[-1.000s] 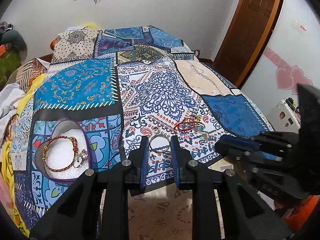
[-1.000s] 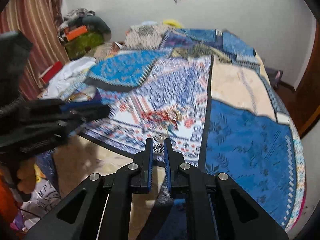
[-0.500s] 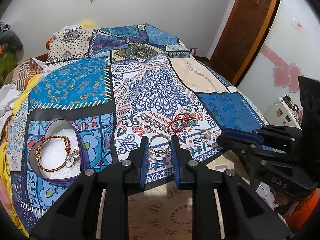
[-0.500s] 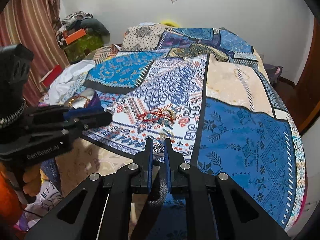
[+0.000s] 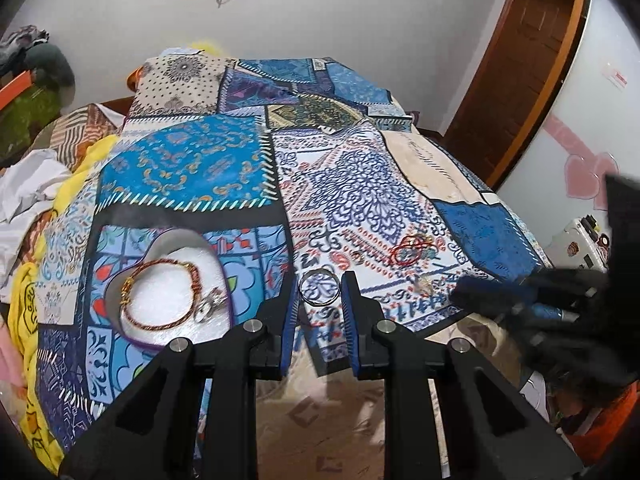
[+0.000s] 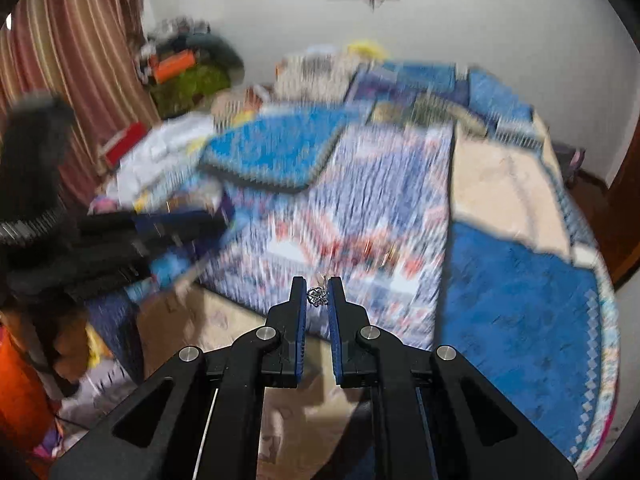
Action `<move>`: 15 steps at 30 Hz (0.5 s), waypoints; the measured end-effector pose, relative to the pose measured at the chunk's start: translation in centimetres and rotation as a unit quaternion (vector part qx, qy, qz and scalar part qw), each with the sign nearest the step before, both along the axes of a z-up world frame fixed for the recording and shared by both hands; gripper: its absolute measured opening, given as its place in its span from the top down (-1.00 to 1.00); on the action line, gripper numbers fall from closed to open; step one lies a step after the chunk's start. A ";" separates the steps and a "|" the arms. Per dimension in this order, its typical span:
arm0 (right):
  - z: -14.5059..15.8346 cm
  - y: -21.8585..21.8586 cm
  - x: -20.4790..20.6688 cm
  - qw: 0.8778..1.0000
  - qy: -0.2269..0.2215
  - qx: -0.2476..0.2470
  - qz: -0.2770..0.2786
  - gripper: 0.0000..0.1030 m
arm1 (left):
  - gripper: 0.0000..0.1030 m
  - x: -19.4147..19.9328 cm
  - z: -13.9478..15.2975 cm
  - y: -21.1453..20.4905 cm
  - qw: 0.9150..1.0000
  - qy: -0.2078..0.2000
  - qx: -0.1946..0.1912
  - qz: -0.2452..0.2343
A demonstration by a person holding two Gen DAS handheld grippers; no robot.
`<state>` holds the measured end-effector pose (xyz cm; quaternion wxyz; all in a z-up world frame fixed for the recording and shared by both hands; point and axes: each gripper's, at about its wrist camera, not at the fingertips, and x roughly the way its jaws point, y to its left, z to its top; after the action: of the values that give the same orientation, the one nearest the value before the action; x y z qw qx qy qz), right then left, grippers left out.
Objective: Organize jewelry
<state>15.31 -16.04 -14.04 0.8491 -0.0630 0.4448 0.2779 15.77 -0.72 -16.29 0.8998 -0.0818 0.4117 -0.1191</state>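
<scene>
A thin silver ring (image 5: 319,286) is held between the pads of the left gripper (image 5: 319,290), whose jaws stand only as far apart as the ring is wide. A small silver filigree ornament (image 6: 317,296) is pinched at the very tips of the right gripper (image 6: 317,297), which is all but fully closed. Both pieces are carried above the near edge of the bed, so the step in hand is judged to be the carrying of picked-up jewelry toward its container.

Just left of the left gripper, a heart-shaped box (image 5: 132,268) with a white lining lies on the patchwork bedspread (image 5: 192,168); a red-and-gold bracelet (image 5: 160,296) and a small silver piece (image 5: 208,306) are already laid in it. The next move is likely to call for each gripper to be brought over the box, lowered close to the lining and opened gently, so that the light pieces are not flung out or dropped on the busy pattern, where they would be hard to find.

Further right on the bedspread, a tangle of red cord bracelets (image 5: 408,250) and a few small pieces remain to be sorted. The right wrist view is heavily blurred. Beyond the bed, a white wall, a wooden door (image 5: 520,60) at the far right and piled clothes at the far left can be seen.
</scene>
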 end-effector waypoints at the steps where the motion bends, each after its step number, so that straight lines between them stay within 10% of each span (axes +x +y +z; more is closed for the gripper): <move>1: -0.6 0.1 0.0 1.000 0.009 -0.003 0.000 0.82 | 0.60 -0.1 0.0 0.1 1.000 0.000 0.000 0.001; 15: 2.1 -0.6 0.1 0.999 -0.017 0.026 -0.021 0.82 | 0.60 -0.6 0.6 0.8 1.000 -0.015 0.001 0.012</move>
<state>15.36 -16.61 -11.90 0.8634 -0.0367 0.4242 0.2705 15.22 0.07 -15.69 0.9071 -0.0841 0.3977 -0.1094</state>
